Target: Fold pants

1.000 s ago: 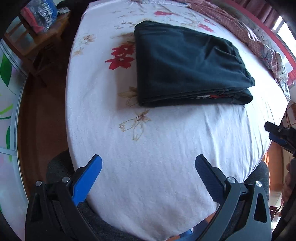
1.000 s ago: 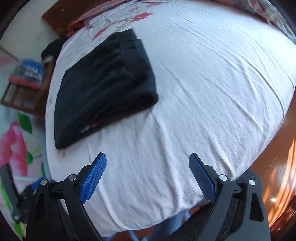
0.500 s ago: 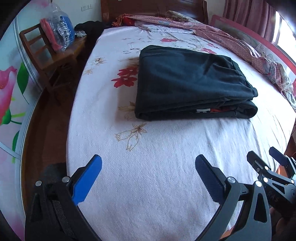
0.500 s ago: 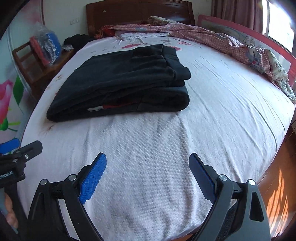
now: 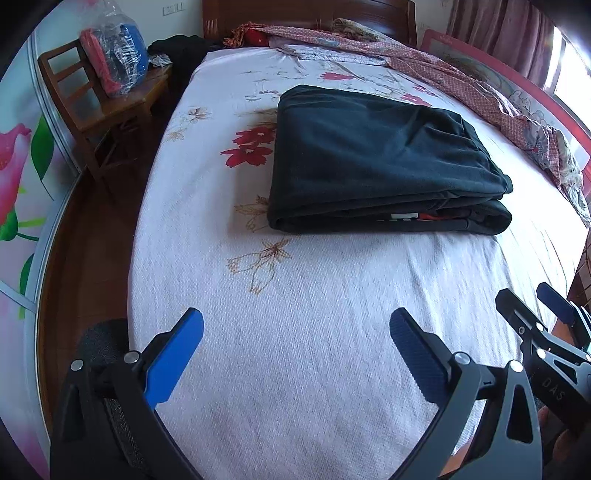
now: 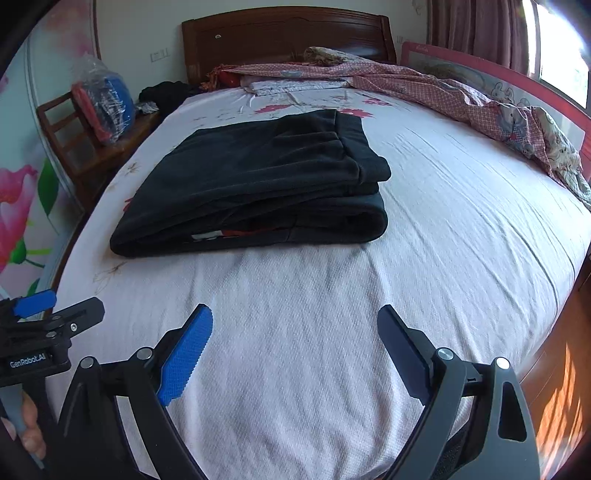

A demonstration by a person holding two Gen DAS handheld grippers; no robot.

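Note:
The dark pants (image 5: pixel 376 155) lie folded into a thick rectangle on the white floral bed sheet (image 5: pixel 295 332), a bit of red and white showing between the layers on the near edge. In the right wrist view the same pants (image 6: pixel 258 184) sit in the middle of the bed. My left gripper (image 5: pixel 295 332) is open over bare sheet, well short of the pants. My right gripper (image 6: pixel 295 332) is open too, holding nothing, near the foot of the bed. Each gripper shows at the edge of the other's view: the right gripper (image 5: pixel 532 310), the left gripper (image 6: pixel 62 310).
A wooden chair (image 5: pixel 96 107) with a plastic-wrapped bundle (image 5: pixel 110 55) stands left of the bed. A crumpled checked blanket (image 6: pixel 443 88) lies along the far and right side. A wooden headboard (image 6: pixel 288 33) is at the back. Wooden floor (image 5: pixel 85 240) runs beside the bed.
Both grippers have drawn back and tilted up from looking down on the bed to a level view of the room. The pants have not moved. Both grippers stay open.

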